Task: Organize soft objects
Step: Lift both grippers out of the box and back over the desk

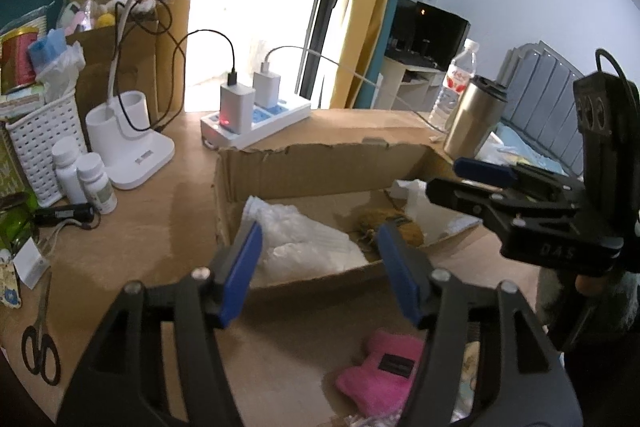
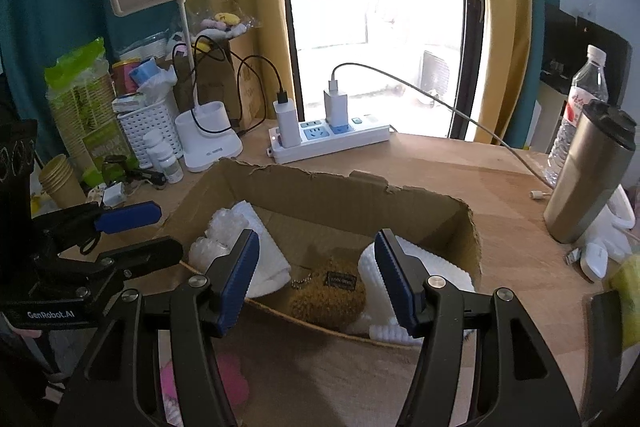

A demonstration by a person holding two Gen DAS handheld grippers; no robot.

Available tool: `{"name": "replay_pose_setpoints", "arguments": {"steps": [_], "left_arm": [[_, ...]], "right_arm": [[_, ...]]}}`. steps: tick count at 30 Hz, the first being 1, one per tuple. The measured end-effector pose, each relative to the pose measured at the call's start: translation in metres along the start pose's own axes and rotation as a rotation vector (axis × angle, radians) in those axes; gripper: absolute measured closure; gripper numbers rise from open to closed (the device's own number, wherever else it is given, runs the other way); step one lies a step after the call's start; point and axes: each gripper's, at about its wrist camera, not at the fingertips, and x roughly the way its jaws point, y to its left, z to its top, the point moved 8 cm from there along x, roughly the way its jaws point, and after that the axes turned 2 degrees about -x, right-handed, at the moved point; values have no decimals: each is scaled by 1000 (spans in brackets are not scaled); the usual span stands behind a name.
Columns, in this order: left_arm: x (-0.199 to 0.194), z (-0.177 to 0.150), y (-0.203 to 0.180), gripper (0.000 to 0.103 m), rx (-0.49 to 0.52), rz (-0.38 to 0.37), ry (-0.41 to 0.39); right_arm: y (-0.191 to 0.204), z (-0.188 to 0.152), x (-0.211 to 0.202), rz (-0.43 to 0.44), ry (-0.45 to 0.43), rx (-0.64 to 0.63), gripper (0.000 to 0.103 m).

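Note:
An open cardboard box sits on the wooden desk. Inside lie a white soft bundle, a brown fuzzy plush with a dark label, and a white knitted item. A pink plush lies on the desk in front of the box, under my left gripper, which is open and empty above the box's near edge. My right gripper is open and empty over the box's near side; it also shows in the left wrist view.
A white power strip with chargers and cables, a white desk lamp, a white basket, pill bottles and scissors stand left. A steel tumbler and a water bottle stand right.

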Motion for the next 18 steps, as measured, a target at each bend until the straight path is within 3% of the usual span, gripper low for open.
{"name": "replay_pose_setpoints", "arguments": {"steps": [15, 18], "left_arm": [[-27, -9, -15, 40, 20, 7, -30], [-33, -11, -18, 40, 23, 10, -38]], "right_arm": [[5, -11, -35, -19, -35, 2, 39], [5, -15, -41, -20, -38, 2, 32]]}}
